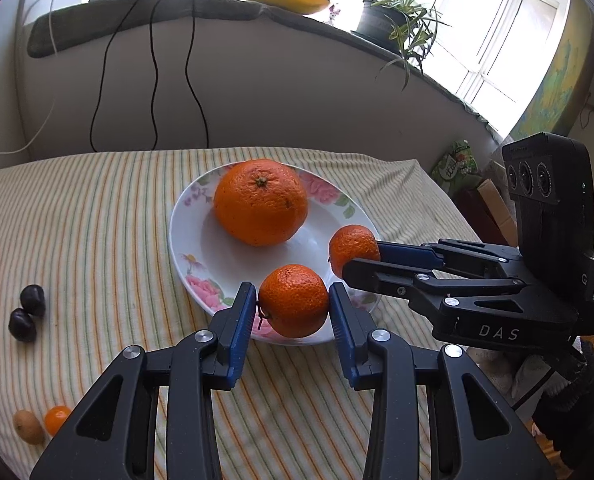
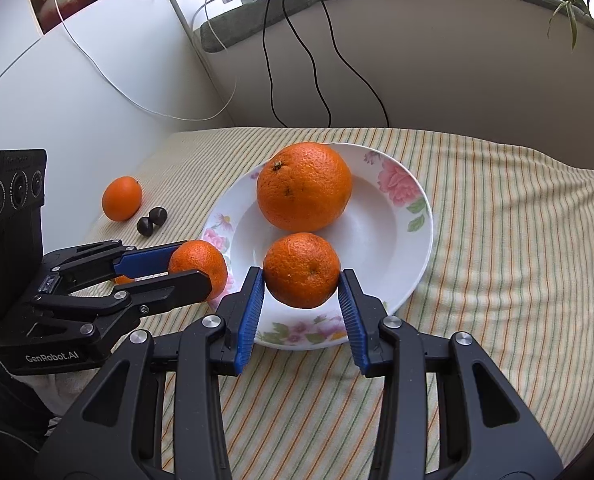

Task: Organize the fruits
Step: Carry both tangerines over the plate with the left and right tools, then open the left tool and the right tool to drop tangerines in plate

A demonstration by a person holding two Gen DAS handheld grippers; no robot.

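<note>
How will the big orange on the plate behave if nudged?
The big orange looks round, so it would probably roll within the dished plate and settle back. Likely heavy for a two-finger grip; its pebbled skin should limit slipping.

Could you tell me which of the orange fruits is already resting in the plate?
The big orange, alone at the plate's far side; tongs grip both small ones.
</note>
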